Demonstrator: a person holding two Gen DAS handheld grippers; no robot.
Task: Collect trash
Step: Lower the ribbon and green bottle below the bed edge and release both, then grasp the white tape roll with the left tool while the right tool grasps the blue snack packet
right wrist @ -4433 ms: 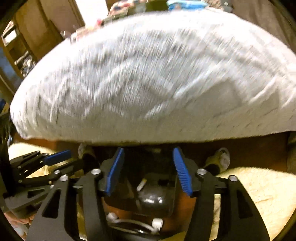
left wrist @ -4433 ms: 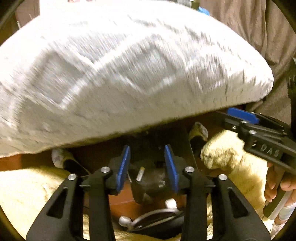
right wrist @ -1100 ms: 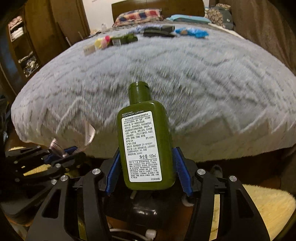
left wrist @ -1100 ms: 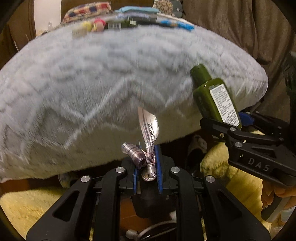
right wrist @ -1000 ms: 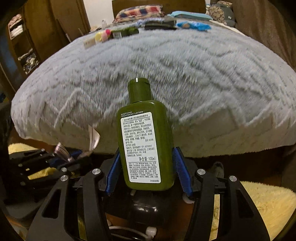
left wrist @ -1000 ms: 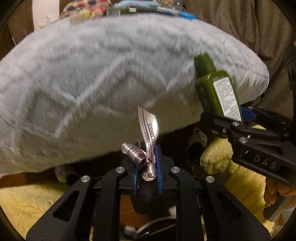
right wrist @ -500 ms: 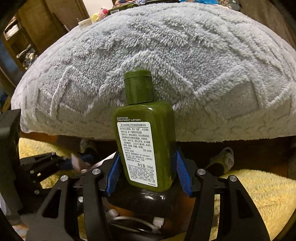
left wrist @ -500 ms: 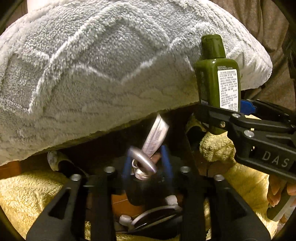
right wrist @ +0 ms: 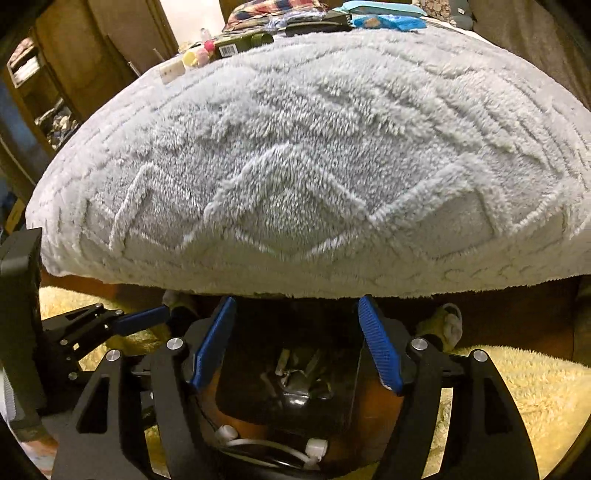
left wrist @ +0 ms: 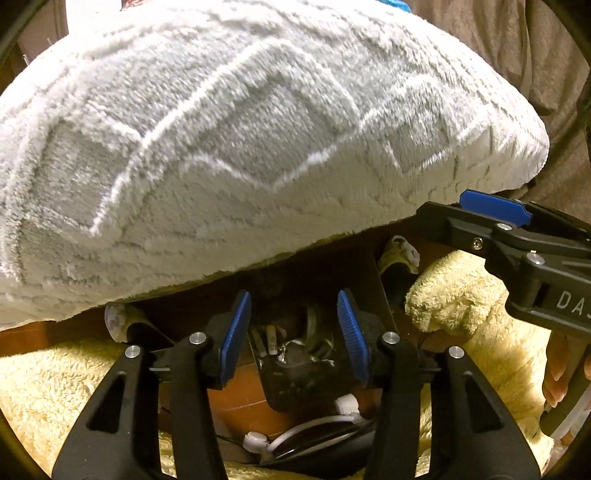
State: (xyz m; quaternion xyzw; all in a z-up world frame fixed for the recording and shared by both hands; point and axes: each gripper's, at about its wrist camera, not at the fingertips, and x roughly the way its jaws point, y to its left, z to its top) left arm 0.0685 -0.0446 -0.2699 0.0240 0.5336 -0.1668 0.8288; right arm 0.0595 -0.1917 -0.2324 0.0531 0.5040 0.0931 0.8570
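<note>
A black trash bin (left wrist: 295, 373) stands on the floor by the bed, right below my left gripper (left wrist: 293, 332), which is open and empty. Wrappers and other trash (left wrist: 271, 338) lie inside it. The bin also shows in the right wrist view (right wrist: 295, 391), below my right gripper (right wrist: 295, 343), which is open and empty too. The right gripper shows at the right edge of the left wrist view (left wrist: 491, 210). More items lie far off on the bed: a dark green box (right wrist: 242, 43), small yellow and pink things (right wrist: 197, 57) and a blue packet (right wrist: 388, 20).
The grey fleece blanket (right wrist: 314, 166) covers the bed and overhangs just beyond both grippers. A yellow fluffy rug (left wrist: 465, 306) lies around the bin. Slippers (left wrist: 400, 254) sit under the bed edge. White cable plugs (right wrist: 316, 448) lie by the bin. A wooden shelf (right wrist: 40, 96) stands at left.
Both grippers have dropped down over the bin and opened. The left let go of the silver wrapper and the right let go of the green lotion bottle.
</note>
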